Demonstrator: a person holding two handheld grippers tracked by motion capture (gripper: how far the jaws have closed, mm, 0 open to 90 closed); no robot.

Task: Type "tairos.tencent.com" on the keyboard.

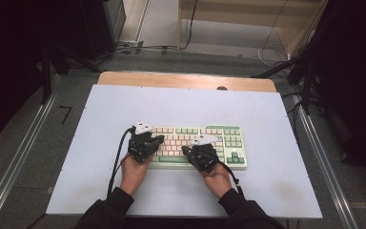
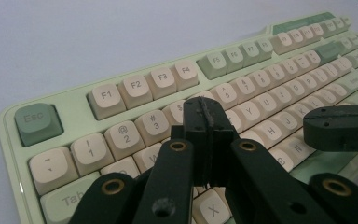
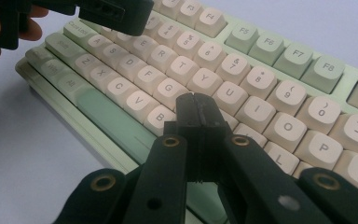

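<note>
A pale green keyboard (image 1: pixel 228 129) with cream and green keys lies flat on the white mat, slightly right of centre. My left gripper (image 1: pixel 158 139) hovers over the keyboard's left part, its jaws shut with nothing between them; in the left gripper view its tip (image 2: pixel 205 114) sits above the number and letter rows (image 2: pixel 140 128). My right gripper (image 1: pixel 186 150) is over the lower middle keys, jaws also shut and empty; in the right gripper view its tip (image 3: pixel 195 108) hangs above the keys near G, H and B (image 3: pixel 168 88). The other gripper (image 3: pixel 112 11) shows at the top left there.
The white mat (image 1: pixel 100 157) covers a wooden table (image 1: pixel 171 79) with bare room on all sides of the keyboard. Dark stands and cables (image 1: pixel 310 71) flank the table on the floor. The person's hands and dark sleeves (image 1: pixel 109 210) come in from the bottom edge.
</note>
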